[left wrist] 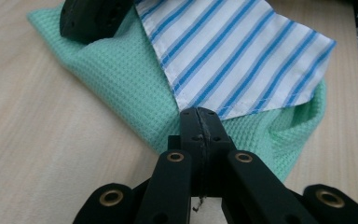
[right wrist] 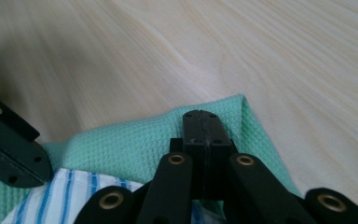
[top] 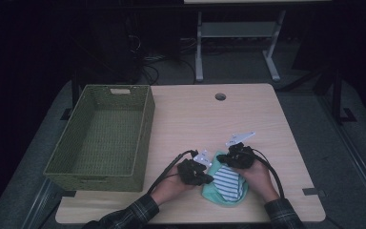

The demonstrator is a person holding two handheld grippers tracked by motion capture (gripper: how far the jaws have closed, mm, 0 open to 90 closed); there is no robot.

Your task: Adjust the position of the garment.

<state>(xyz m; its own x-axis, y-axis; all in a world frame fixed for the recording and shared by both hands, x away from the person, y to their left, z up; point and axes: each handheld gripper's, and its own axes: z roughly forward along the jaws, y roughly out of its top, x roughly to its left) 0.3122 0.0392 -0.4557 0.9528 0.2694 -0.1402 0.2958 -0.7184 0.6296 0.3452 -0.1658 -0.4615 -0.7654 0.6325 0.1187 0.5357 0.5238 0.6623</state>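
A mint green waffle cloth [top: 209, 193] lies at the table's front middle with a white, blue-striped cloth [top: 228, 181] on top of it. My left gripper [top: 208, 179] comes in from the left. Its jaws are pressed together at the striped cloth's [left wrist: 242, 51] hem, over the green cloth [left wrist: 116, 79], and a frayed thread hangs between them. My right gripper [top: 222, 159] is at the cloths' far corner, shut on the green cloth's [right wrist: 135, 149] corner. The striped cloth [right wrist: 60, 196] shows below its jaws.
A green woven basket [top: 143, 129] stands on the left side of the wooden table [top: 195, 119], close to my left hand. A cable hole [top: 220, 97] sits near the far edge. Bare tabletop stretches beyond the cloths and to their right.
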